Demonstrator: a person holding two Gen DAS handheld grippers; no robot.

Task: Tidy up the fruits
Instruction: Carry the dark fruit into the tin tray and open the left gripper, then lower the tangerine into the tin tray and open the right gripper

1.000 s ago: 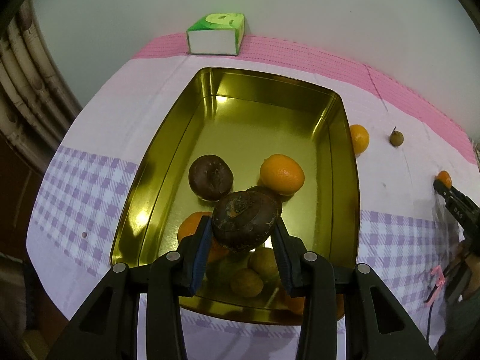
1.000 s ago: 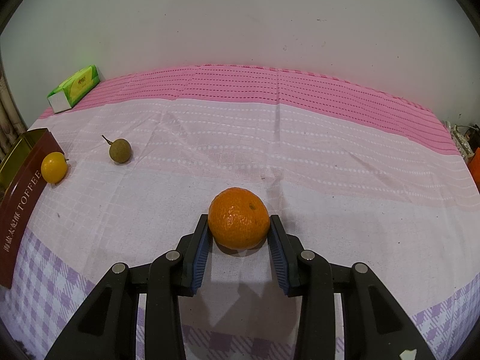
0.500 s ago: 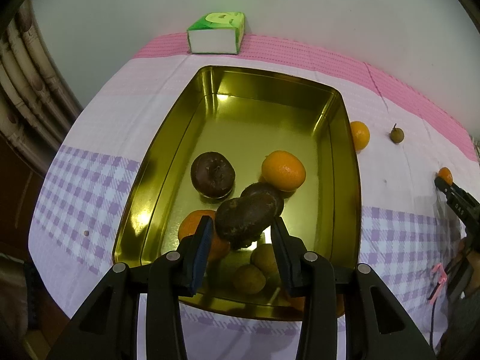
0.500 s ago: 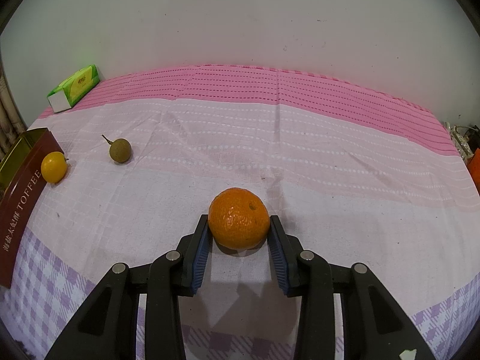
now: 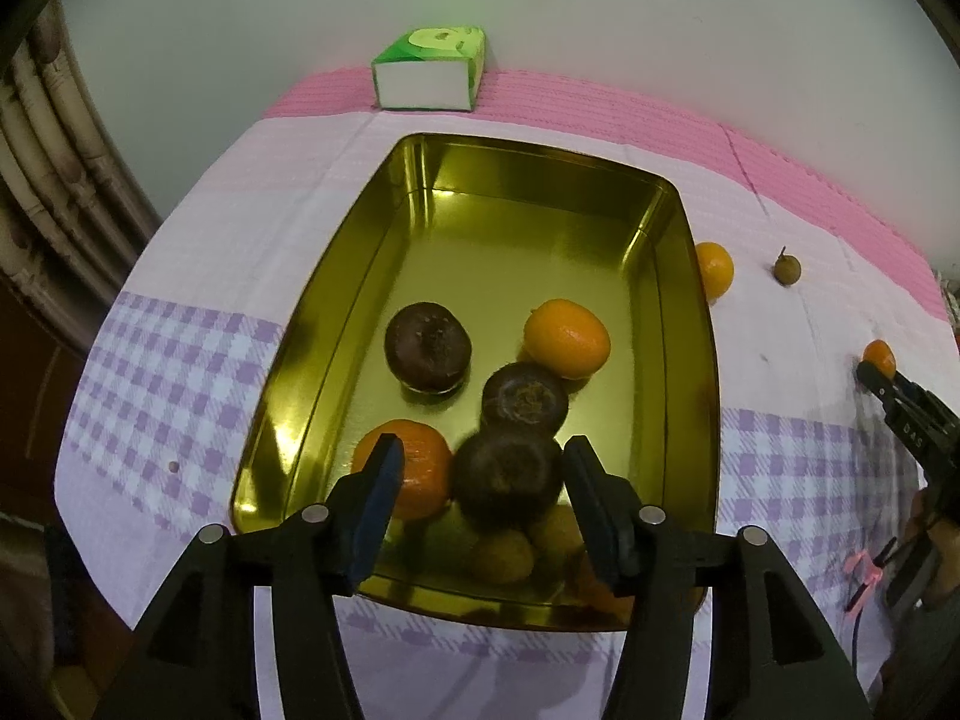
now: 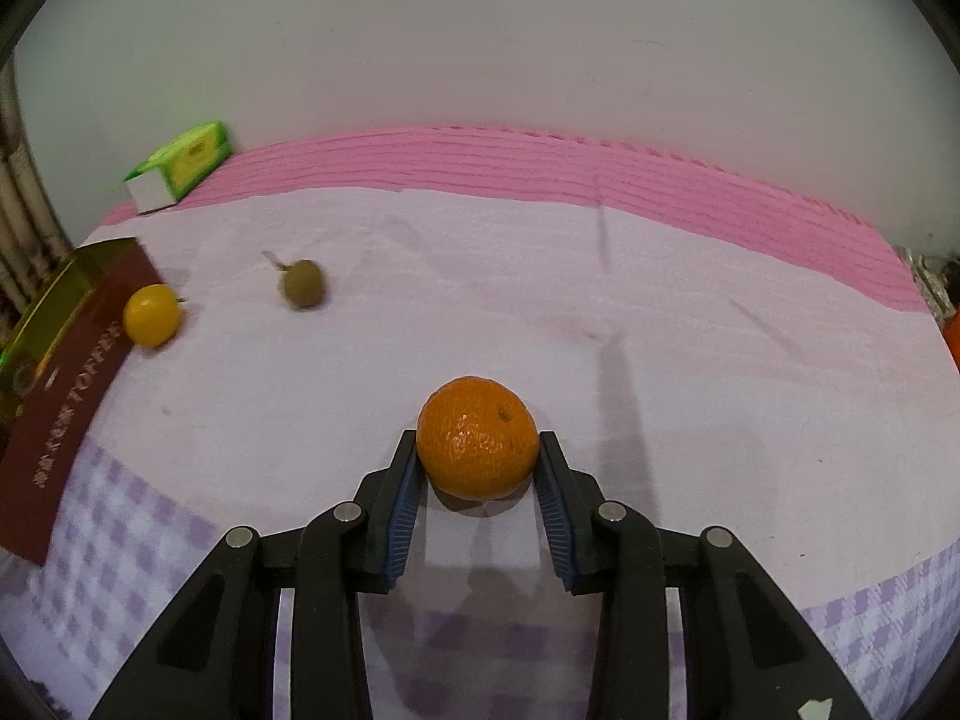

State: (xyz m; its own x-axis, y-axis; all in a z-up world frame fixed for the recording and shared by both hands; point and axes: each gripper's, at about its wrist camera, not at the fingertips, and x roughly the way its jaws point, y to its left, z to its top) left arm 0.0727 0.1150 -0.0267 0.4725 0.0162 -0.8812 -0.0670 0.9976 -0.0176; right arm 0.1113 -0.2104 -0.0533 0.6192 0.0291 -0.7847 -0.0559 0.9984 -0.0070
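A gold tin tray point(image 5: 690, 396) holds several fruits: dark brown ones point(image 5: 427, 347), oranges point(image 5: 567, 337) and small yellow-green ones point(image 5: 501, 555). My left gripper point(image 5: 480, 483) is open above the tray's near end, and a dark brown fruit point(image 5: 507, 480) lies in the tray between its fingers, blurred. My right gripper point(image 6: 477, 468) is shut on an orange point(image 6: 477, 445) just above the cloth. A small yellow-orange fruit point(image 6: 151, 315) and a small brown fruit with a stem point(image 6: 303, 282) lie on the cloth by the tray's side point(image 6: 66, 384).
A green and white box point(image 5: 429, 69) stands by the wall behind the tray; it also shows in the right wrist view point(image 6: 180, 168). The cloth is pink, white and purple-checked. The right gripper shows at the far right of the left wrist view point(image 5: 900, 408).
My left gripper opened and the dark brown fruit dropped from it into the tray. My right gripper, still shut on the orange, shifted so the tray and loose fruits look nearer.
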